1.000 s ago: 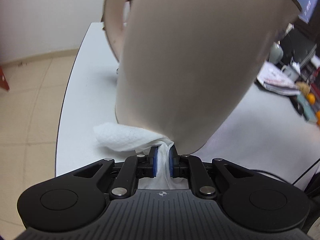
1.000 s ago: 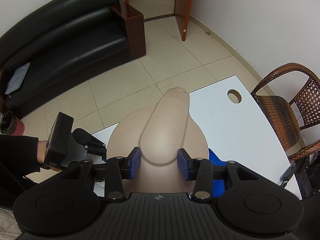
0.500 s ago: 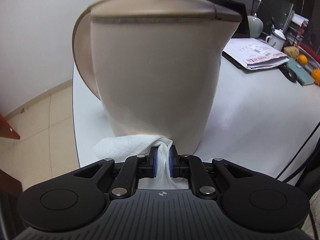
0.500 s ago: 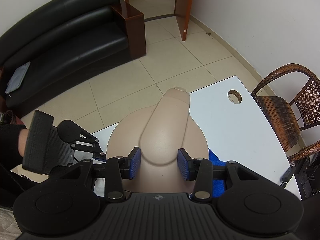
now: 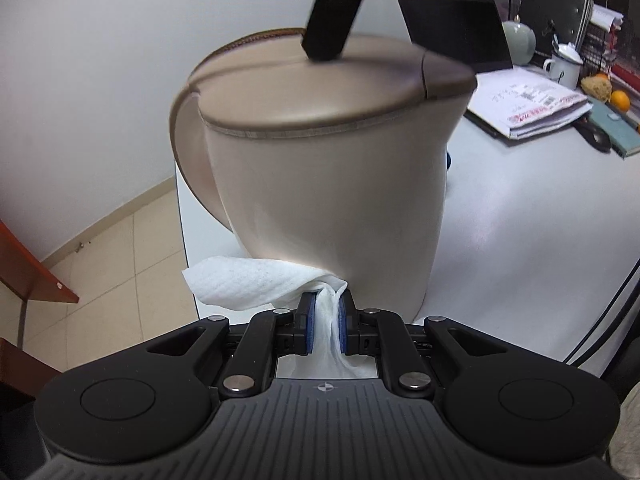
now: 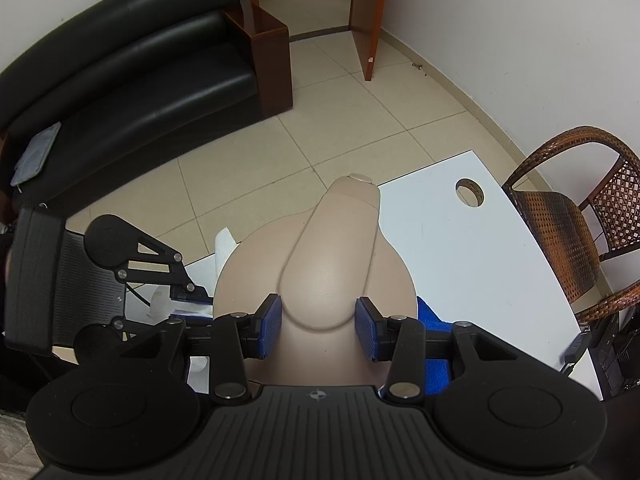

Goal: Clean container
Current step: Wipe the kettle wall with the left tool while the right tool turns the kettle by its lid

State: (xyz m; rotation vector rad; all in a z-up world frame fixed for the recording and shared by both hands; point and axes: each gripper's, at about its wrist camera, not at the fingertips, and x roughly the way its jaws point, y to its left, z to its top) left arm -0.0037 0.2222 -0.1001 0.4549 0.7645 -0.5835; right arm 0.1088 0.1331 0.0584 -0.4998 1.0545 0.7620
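A beige lidded jug (image 5: pixel 332 184) stands on the white table (image 5: pixel 520 240), handle to the left in the left wrist view. My left gripper (image 5: pixel 325 312) is shut on a white paper wipe (image 5: pixel 248 280), pressed against the jug's lower wall. From above, my right gripper (image 6: pixel 318 326) is shut on the jug's handle (image 6: pixel 336 248); the lid (image 6: pixel 248 272) shows on both sides of the handle. The left gripper (image 6: pixel 192 296) shows at the jug's left side. One right gripper finger (image 5: pixel 336 12) shows above the lid.
Papers (image 5: pixel 532 104), a mug (image 5: pixel 564 66), oranges (image 5: pixel 618 100) and a dark laptop (image 5: pixel 456 28) lie at the table's far right. A blue cloth (image 6: pixel 434 344) lies by the jug. A wicker chair (image 6: pixel 568 216) and a black sofa (image 6: pixel 132 76) stand beyond the table.
The left gripper with the wipe has risen and pulled back along the jug's side, so the lid top now shows. The right gripper holds the handle unmoved.
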